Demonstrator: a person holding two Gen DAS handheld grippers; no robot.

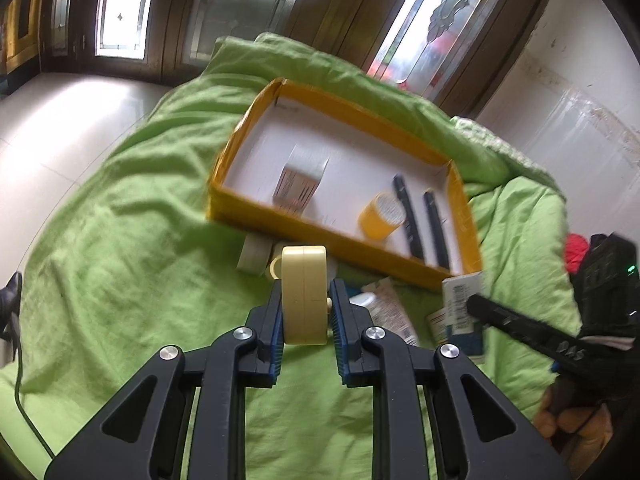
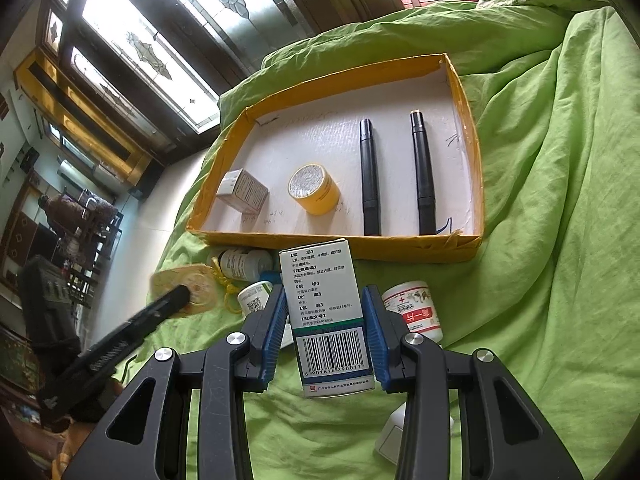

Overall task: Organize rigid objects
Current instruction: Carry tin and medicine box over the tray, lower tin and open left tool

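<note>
Medicine carton (image 2: 328, 316), white with a teal band, stands upright between the blue pads of the right gripper (image 2: 326, 334), which are closed against its two side faces. Its facing panel carries columns of Chinese text with bracketed headings, too small to read with certainty, and below them a barcode numbered 6 901616 290011. The carton hangs just in front of the near wall of the yellow-edged cardboard tray (image 2: 468, 248), above the green quilt (image 2: 540, 200).

The left gripper (image 1: 304, 316) clamps a pale yellow round case (image 1: 304, 296) edge-on, its pads pressing the two flat faces; the case sits near the fingertips, in front of the tray's near wall and outside it. In the right wrist view a yellow cord trails from it.

Inside the tray lie a small printed box (image 2: 243, 191) at the left, a yellow jar (image 2: 315, 188) on its side with fine print on its white end, and two black pens (image 2: 369, 178) side by side, apart from each other.

On the quilt before the tray lie a white bottle (image 2: 414, 310) with a red cross and red characters, a bottle with a QR code (image 2: 254, 300), and another labelled bottle (image 2: 244, 265) on its side; their print is unreadable.
</note>
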